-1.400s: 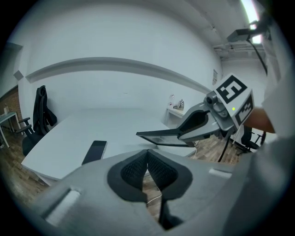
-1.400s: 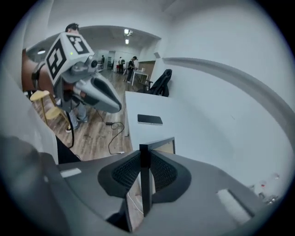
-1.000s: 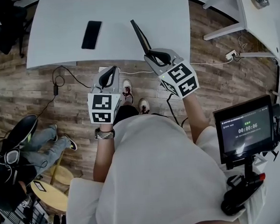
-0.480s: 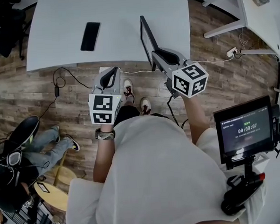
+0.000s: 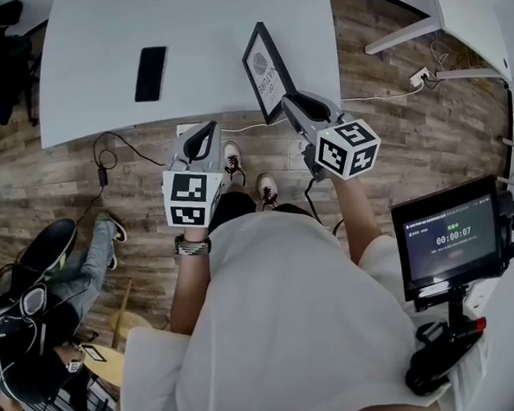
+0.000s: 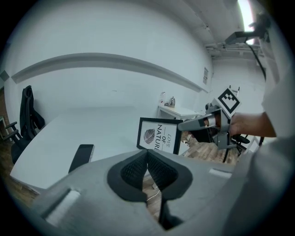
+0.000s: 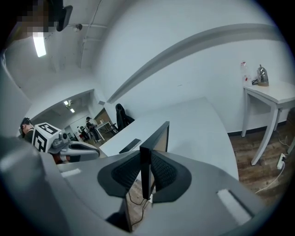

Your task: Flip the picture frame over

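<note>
My right gripper is shut on the near edge of a black picture frame, holding it up on edge over the near rim of the white table. The frame's printed face, a leaf with lettering, is turned left toward my left gripper and shows in the left gripper view. In the right gripper view the frame stands edge-on between the pads of the right gripper. My left gripper hangs in front of the table edge, left of the frame, shut and empty.
A black phone lies flat on the table left of the frame. Cables run over the wooden floor under the table edge. A white side table stands at the far right. A screen on a stand is at my right side. A seated person is at left.
The right gripper has rolled and moved a little toward the table, turning the frame from edge-on until its printed face shows. The left gripper has barely moved.
</note>
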Tool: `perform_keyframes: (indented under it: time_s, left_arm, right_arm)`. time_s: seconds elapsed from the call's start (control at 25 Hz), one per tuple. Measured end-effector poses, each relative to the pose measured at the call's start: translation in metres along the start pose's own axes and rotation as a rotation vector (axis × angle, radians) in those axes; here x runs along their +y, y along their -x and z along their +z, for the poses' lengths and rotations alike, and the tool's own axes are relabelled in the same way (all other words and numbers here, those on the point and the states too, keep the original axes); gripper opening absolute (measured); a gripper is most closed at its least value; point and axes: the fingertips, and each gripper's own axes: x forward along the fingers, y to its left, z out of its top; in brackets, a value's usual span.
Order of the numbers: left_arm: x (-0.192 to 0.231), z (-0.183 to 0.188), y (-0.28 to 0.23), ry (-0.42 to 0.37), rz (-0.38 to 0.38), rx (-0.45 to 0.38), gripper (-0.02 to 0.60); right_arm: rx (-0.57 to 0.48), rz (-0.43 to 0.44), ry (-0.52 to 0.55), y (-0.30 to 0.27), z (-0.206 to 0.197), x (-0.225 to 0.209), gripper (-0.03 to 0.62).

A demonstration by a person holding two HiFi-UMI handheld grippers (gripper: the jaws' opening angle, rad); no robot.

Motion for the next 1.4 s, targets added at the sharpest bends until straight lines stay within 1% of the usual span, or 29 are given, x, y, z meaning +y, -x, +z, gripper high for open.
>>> perform_keyframes:
  time_s: [0.2,0.28,0.36,0.72,1.0,1.16,1.32,1.4]
  left_arm:
    - [-0.004,0.001,-0.006,-0.014,-0.023,0.009,0.006]
    - [-0.005,0.002,-0.006,-0.016,-0.028,0.011,0.006]
    - [-0.005,0.002,-0.006,-0.018,-0.030,0.012,0.006]
    - [-0.011,0.001,-0.009,-0.028,-0.045,0.021,0.006]
    - [-0.014,-0.002,-0.015,-0.039,-0.067,0.035,0.006]
    - [-0.017,0.000,-0.016,-0.046,-0.078,0.036,0.006]
    - [-0.019,-0.002,-0.015,-0.045,-0.086,0.047,0.006]
    - [-0.019,-0.002,-0.015,-0.046,-0.090,0.051,0.006]
  right_arm:
    - [0.076,-0.097,0.026,0.002,-0.035,-0.022,0.071]
    - [0.103,-0.117,0.010,0.002,-0.050,-0.027,0.071]
    - [0.104,-0.119,-0.033,0.002,-0.059,-0.031,0.071]
    - [0.047,-0.066,-0.327,0.000,-0.072,-0.042,0.072]
    - [0.012,-0.024,-0.452,-0.006,-0.084,-0.045,0.074]
    - [-0.012,0.022,-0.545,-0.009,-0.092,-0.047,0.074]
    - [-0.042,0.054,-0.588,-0.011,-0.099,-0.050,0.074]
    - [-0.058,0.090,-0.627,-0.012,-0.101,-0.047,0.074]
